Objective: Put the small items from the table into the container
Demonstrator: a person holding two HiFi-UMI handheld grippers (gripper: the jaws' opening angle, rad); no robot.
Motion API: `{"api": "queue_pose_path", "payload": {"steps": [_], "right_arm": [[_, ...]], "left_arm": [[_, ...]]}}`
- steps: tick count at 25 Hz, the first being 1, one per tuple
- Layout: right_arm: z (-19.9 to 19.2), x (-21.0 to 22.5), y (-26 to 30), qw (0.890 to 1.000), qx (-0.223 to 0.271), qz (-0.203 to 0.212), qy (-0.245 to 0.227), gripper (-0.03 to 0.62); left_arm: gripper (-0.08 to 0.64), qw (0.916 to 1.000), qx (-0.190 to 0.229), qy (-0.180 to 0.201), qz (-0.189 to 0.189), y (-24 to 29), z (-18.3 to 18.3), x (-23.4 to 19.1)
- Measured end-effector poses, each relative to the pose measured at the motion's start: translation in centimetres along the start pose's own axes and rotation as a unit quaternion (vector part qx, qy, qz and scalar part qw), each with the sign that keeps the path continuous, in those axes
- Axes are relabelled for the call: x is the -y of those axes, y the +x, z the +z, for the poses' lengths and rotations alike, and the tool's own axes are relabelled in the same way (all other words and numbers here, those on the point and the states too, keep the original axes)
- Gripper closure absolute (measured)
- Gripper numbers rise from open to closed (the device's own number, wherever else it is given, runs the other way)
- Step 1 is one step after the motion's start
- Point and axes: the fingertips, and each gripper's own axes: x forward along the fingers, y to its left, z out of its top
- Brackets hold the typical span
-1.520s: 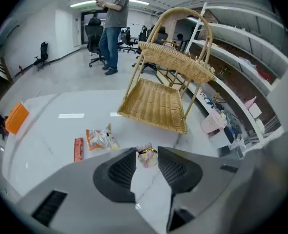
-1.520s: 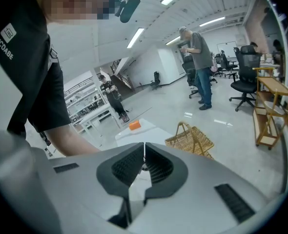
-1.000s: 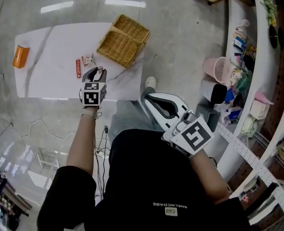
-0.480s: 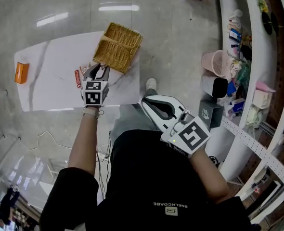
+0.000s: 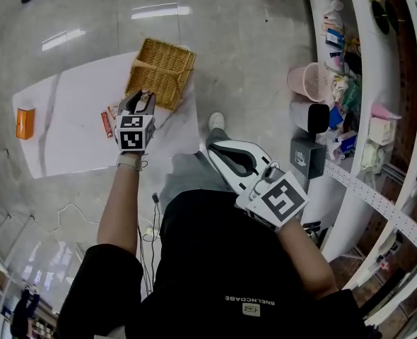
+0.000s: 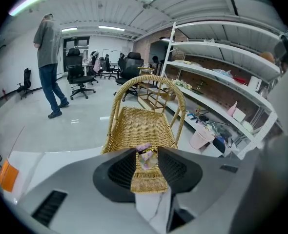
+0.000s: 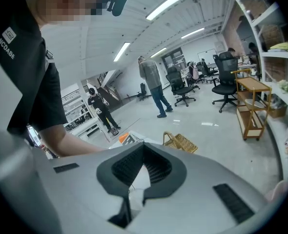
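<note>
1. The left gripper (image 6: 147, 152) pinches a small wrapped packet (image 6: 147, 159) between its pads, at the centre of the left gripper view. The wicker basket (image 6: 141, 123) lies straight ahead, its near rim just beyond the jaws.
2. To drop it well, I judge the packet should pass the near rim and go under the arched handle (image 6: 149, 77), over the basket's floor, before the jaws part. Letting go at the rim risks it falling back onto the white table (image 5: 67, 140).
3. The grip should stay light and steady, since the wrapper looks thin and could slip sideways.
4. The right gripper (image 7: 144, 147) has its jaws pressed together on nothing. It sits right of centre in the head view, by the person's torso.
5. A red stick (image 5: 107, 124) and an orange box (image 5: 25, 123) lie on the table, left of the basket.
6. Against the frame a second earlier, the left gripper is nearer the basket, at its near edge instead of by the table's front edge. The right gripper holds the same spot.
</note>
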Motion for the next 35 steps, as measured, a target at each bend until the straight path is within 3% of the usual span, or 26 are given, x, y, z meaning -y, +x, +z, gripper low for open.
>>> {"api": "queue_pose_path", "payload": {"steps": [9, 19, 27, 35], "right_arm": [[0.0, 0.4, -0.3, 1.000, 0.007, -0.007, 0.005, 0.592], [0.2, 0.0, -0.5, 1.000, 0.011, 0.011, -0.002, 0.592], [1.9, -0.4, -1.5, 0.998, 0.041, 0.033, -0.035, 0.592], [4.7, -1.6, -1.4, 0.992, 0.064, 0.085, -0.067, 0.592]], "left_arm": [[0.417, 1.0000, -0.006, 0.002, -0.006, 0.7, 0.0, 0.2], [0.417, 1.0000, 0.005, -0.007, 0.002, -1.2, 0.2, 0.8], [0.417, 0.9993, 0.033, 0.002, 0.017, -7.3, 2.9, 2.6], [0.417, 0.9942, 0.096, -0.036, 0.035, -15.1, 6.1, 5.7]]}}
